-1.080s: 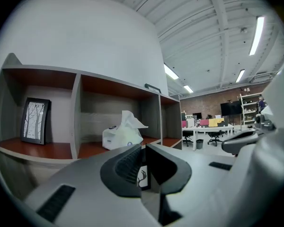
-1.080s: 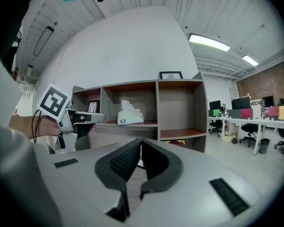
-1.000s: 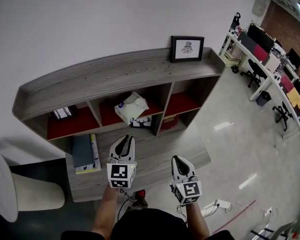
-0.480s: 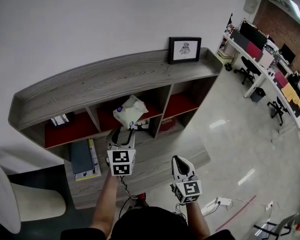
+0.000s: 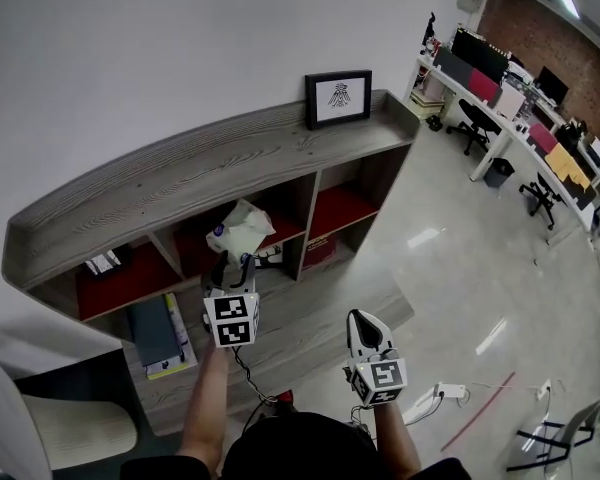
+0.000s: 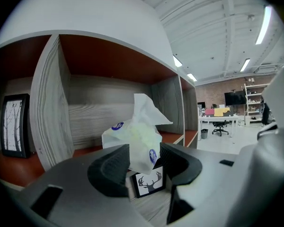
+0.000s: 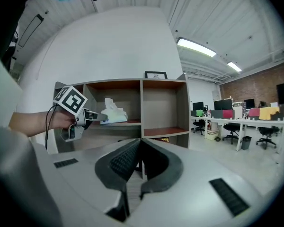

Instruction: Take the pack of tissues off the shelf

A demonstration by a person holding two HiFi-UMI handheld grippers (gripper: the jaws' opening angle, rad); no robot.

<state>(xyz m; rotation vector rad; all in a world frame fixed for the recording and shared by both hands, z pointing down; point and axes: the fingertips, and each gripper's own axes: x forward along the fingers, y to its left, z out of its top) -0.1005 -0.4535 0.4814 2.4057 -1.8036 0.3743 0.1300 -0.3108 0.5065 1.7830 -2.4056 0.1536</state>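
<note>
The tissue pack (image 5: 237,230), white plastic with a tissue sticking up, stands in the middle red-floored compartment of the grey wooden shelf (image 5: 180,163). My left gripper (image 5: 234,260) points into that compartment. Its jaws have just been opening and stand apart, with the tissue pack (image 6: 135,138) framed just beyond the tips and no pad pressing on it. The right gripper view shows the left gripper (image 7: 98,116) right at the tissue pack (image 7: 114,114). My right gripper (image 5: 361,318) hangs back from the shelf, lower, with its jaws together and nothing in them (image 7: 141,148).
A small deer picture (image 6: 148,183) leans on the shelf board below the pack. A framed picture (image 5: 337,98) stands on top of the shelf, another (image 6: 14,126) in the left compartment. Books (image 5: 160,333) lie lower left. Office desks (image 5: 500,78) and a floor power strip (image 5: 435,400) are to the right.
The left gripper has gone forward to the middle compartment and its jaws have opened from shut. The right gripper has stayed where it was, shut.
</note>
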